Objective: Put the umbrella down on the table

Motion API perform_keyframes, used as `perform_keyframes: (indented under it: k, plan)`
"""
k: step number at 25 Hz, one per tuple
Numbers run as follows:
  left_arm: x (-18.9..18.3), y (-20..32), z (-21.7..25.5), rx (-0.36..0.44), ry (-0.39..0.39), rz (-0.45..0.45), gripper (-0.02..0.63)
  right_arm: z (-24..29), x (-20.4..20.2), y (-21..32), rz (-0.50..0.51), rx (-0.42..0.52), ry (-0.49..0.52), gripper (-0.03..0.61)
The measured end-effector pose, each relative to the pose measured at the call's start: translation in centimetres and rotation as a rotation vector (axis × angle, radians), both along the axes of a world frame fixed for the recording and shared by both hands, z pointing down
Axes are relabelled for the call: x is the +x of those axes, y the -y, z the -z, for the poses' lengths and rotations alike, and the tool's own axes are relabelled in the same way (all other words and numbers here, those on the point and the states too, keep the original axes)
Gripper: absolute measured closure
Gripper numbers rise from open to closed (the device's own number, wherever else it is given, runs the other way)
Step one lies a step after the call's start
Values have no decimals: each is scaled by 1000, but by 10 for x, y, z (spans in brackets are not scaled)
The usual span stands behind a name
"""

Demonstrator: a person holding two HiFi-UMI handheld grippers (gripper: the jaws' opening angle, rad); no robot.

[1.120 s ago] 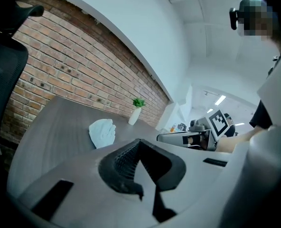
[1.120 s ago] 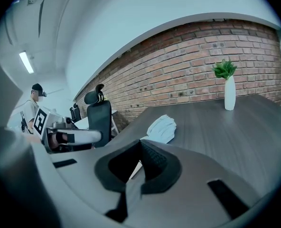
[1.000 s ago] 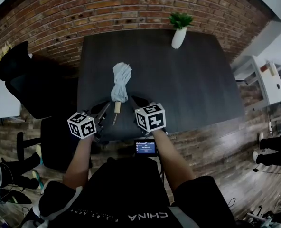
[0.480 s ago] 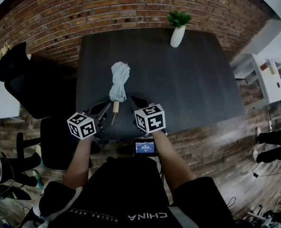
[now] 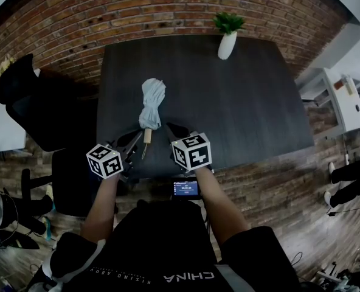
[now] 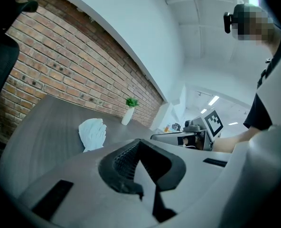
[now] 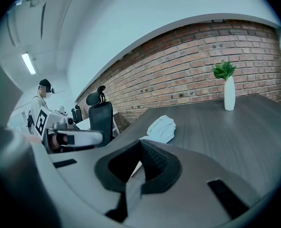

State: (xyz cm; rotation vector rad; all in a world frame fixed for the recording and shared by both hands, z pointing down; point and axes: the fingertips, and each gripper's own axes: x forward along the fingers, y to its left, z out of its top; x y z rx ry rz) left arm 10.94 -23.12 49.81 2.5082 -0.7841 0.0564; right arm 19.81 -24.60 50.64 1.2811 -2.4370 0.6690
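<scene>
The folded pale-blue umbrella (image 5: 151, 102) lies flat on the dark table (image 5: 247, 108), its wooden handle (image 5: 147, 137) pointing toward the near edge. It shows as a pale bundle in the left gripper view (image 6: 93, 133) and the right gripper view (image 7: 162, 127). My left gripper (image 5: 134, 140) is shut and empty, just left of the handle. My right gripper (image 5: 168, 129) sits just right of the handle, also shut on nothing. Neither gripper touches the umbrella. Each gripper sees the other across the handle: the right one (image 6: 197, 134) and the left one (image 7: 74, 137).
A white vase with a green plant (image 5: 227, 41) stands at the table's far edge by the brick wall. A black office chair (image 5: 28, 96) is left of the table. White shelving (image 5: 344, 105) stands to the right. A person (image 7: 40, 101) stands in the background.
Umbrella and both grippers keep their places on the table. Only the head view has shifted slightly, and a person's legs at the right edge have moved.
</scene>
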Motion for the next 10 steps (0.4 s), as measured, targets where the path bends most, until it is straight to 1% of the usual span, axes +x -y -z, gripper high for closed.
perform_keyframes:
  k: [10]
  plan:
    - [8,-11,-1,-7,-14,-35,611,-2,3,-6,6,0,4,572]
